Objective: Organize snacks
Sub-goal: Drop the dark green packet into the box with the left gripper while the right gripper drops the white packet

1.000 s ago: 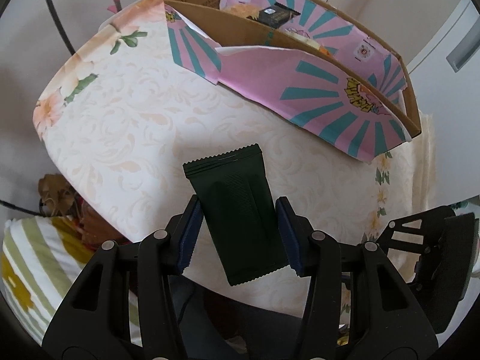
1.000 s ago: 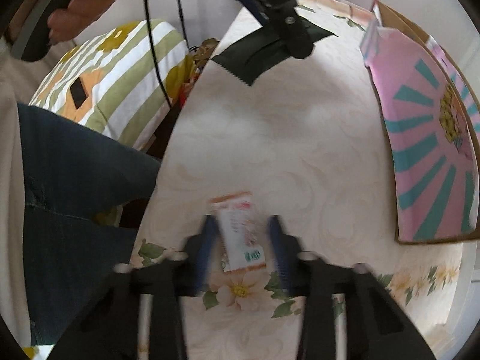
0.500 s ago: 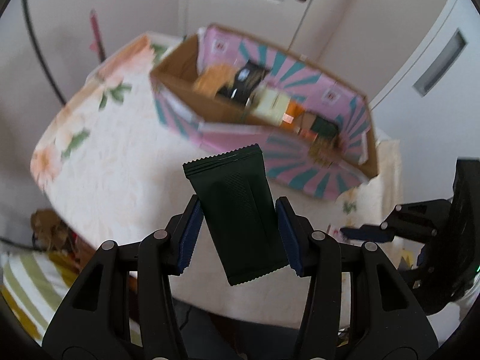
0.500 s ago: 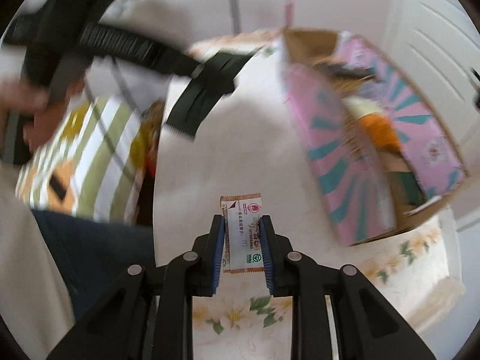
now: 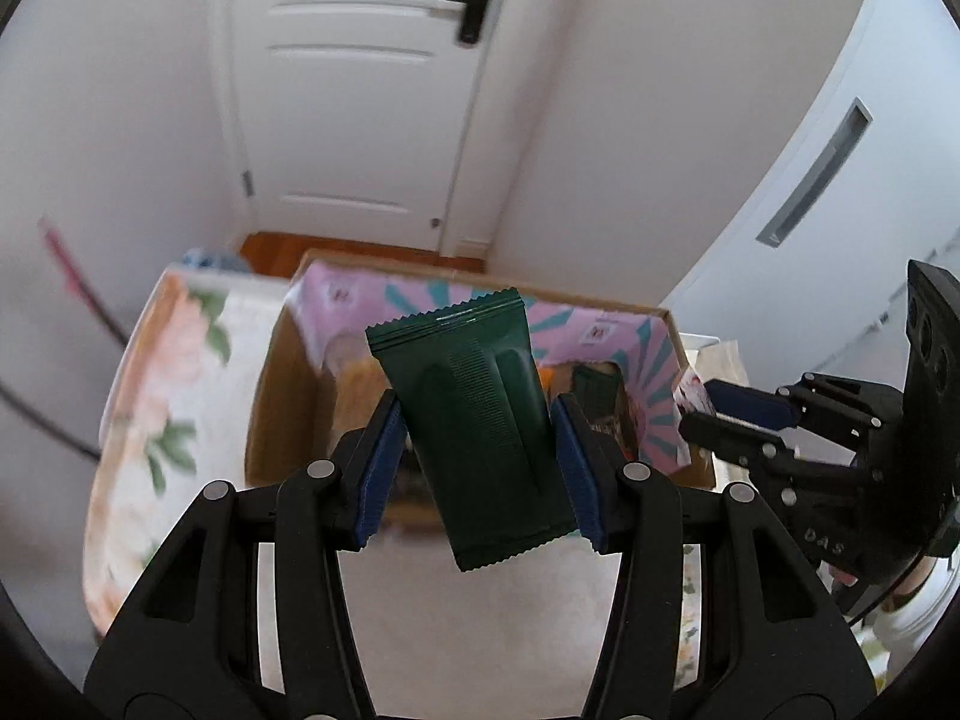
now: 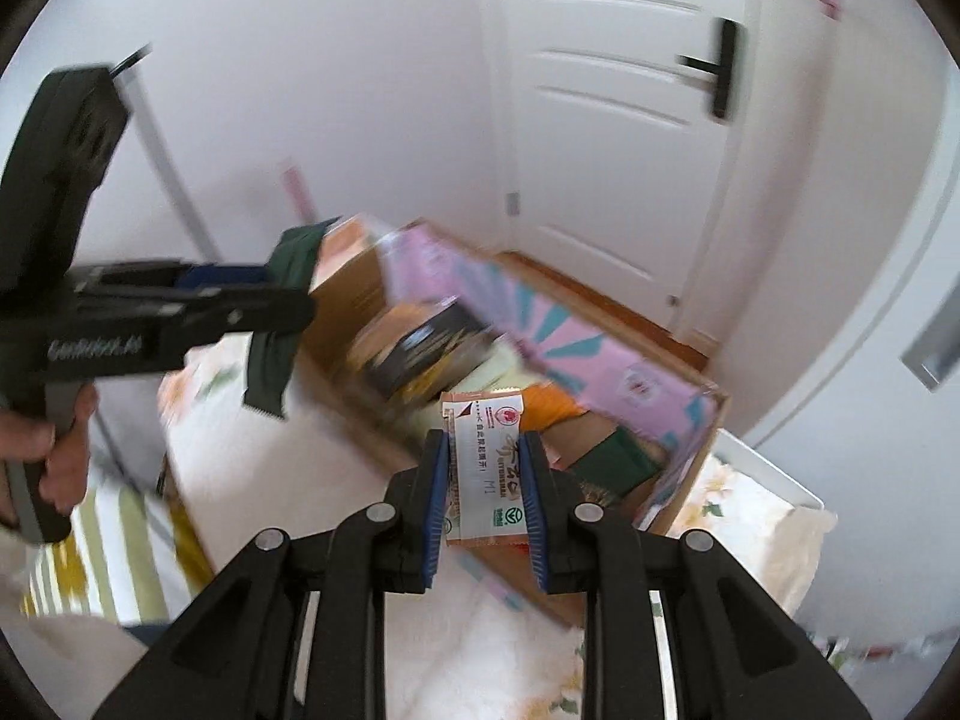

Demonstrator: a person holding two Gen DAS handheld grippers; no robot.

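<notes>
My left gripper (image 5: 477, 420) is shut on a dark green snack packet (image 5: 474, 420), held up in the air in front of the cardboard box (image 5: 282, 384) with pink and teal lining. My right gripper (image 6: 483, 450) is shut on a small white and orange sachet (image 6: 486, 468), raised above the near side of the same box (image 6: 690, 414). Several snack packs lie inside the box. In the right wrist view the left gripper (image 6: 288, 300) with its green packet (image 6: 273, 360) hangs at the left, above the table. In the left wrist view the right gripper (image 5: 702, 408) shows at the right.
The box stands on a table with a floral cloth (image 5: 162, 396). A white door (image 5: 360, 90) and white walls lie behind. A striped cushion (image 6: 90, 540) sits low left of the table. A hand (image 6: 54, 450) holds the left gripper's handle.
Both grippers have risen from the table and tilted up with their packets still held. The view now looks into the box from above, with the door behind it.
</notes>
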